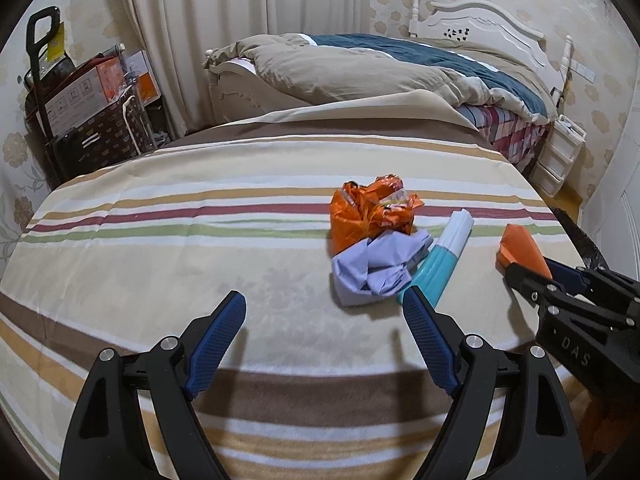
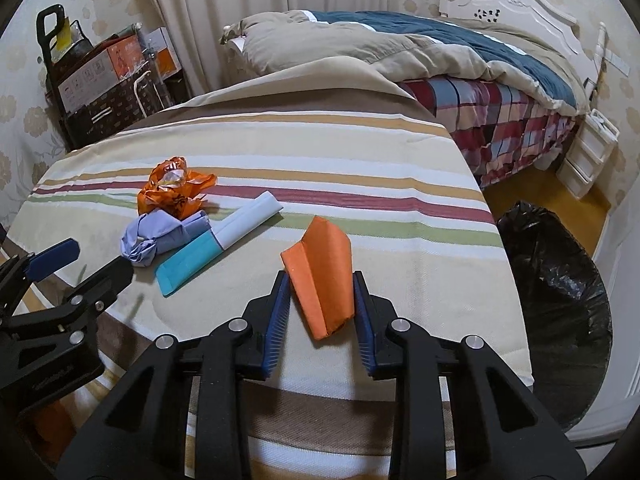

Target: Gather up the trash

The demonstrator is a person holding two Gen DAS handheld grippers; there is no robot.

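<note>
Right wrist view: right gripper (image 2: 320,280) points down at a striped cloth-covered surface (image 2: 400,160); folded orange paper (image 2: 324,276) sits between its blue pads, both pads appear to press on the paper's sides, jaws narrow; whether the paper is lifted off the cloth cannot be told. To the left on the same surface lie a white-and-teal folded sheet (image 2: 216,244), a crumpled lilac paper (image 2: 160,236) and a crumpled orange wrapper (image 2: 172,192); the lilac paper touches both the wrapper and the sheet. A bin with a black liner (image 2: 560,288) stands beside the surface at right, beyond its edge.

Left wrist view: left gripper (image 1: 324,300) hovers over the cloth with jaws wide and nothing between them; its right-hand pad is just beside the teal end of the sheet (image 1: 440,260) and near the lilac paper (image 1: 372,272); the wrapper (image 1: 372,208) lies behind these. Right gripper (image 1: 532,268) shows at the frame's right, orange paper (image 1: 520,248) at its tips. A bed (image 1: 400,64) stands behind.
</note>
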